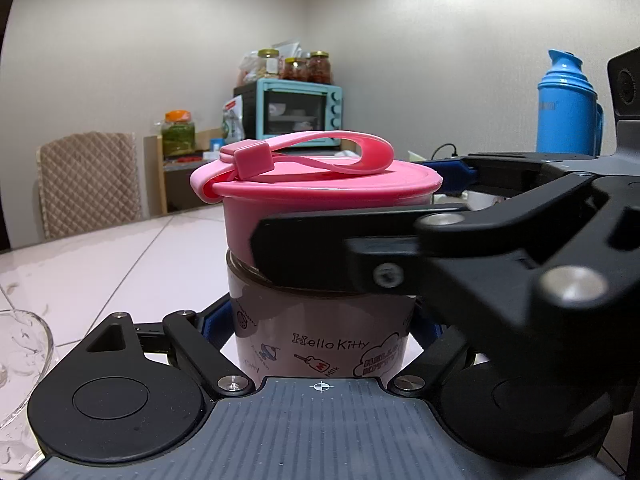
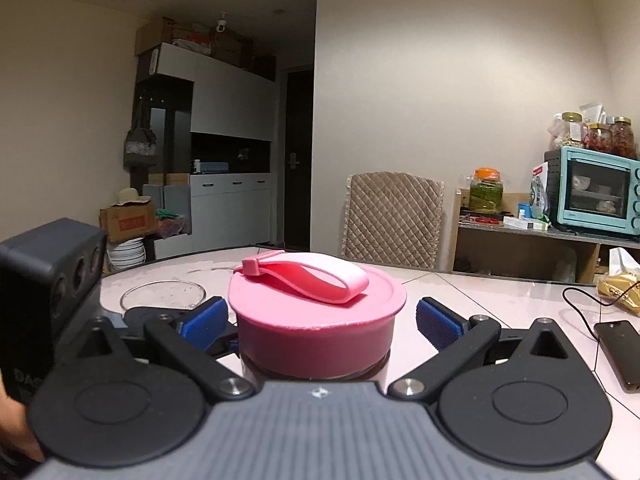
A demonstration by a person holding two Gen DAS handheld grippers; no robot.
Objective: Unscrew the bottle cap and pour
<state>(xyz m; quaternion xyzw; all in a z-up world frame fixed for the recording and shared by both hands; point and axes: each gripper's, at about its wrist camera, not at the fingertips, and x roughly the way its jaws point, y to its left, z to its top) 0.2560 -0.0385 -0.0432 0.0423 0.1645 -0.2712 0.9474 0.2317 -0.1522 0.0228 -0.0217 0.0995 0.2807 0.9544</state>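
Observation:
A pale pink bottle (image 1: 320, 320) with Hello Kitty print stands upright on the white table (image 1: 100, 264). My left gripper (image 1: 320, 322) is shut on its body, a blue pad at each side. On top sits a wide pink cap (image 2: 316, 320) with a carry strap (image 2: 320, 280). My right gripper (image 2: 322, 322) is open around the cap; its blue pads (image 2: 440, 322) stand level with the cap's side, a small gap at each. In the left wrist view one black finger (image 1: 304, 248) of the right gripper crosses the front of the cap (image 1: 320, 184).
A clear glass bowl (image 2: 162, 294) sits on the table left of the bottle, also at the left wrist view's left edge as the bowl (image 1: 20, 352). A phone (image 2: 618, 352), a cable (image 2: 580, 304) and a snack bag (image 2: 620, 288) lie right. A blue thermos (image 1: 568, 108) stands behind.

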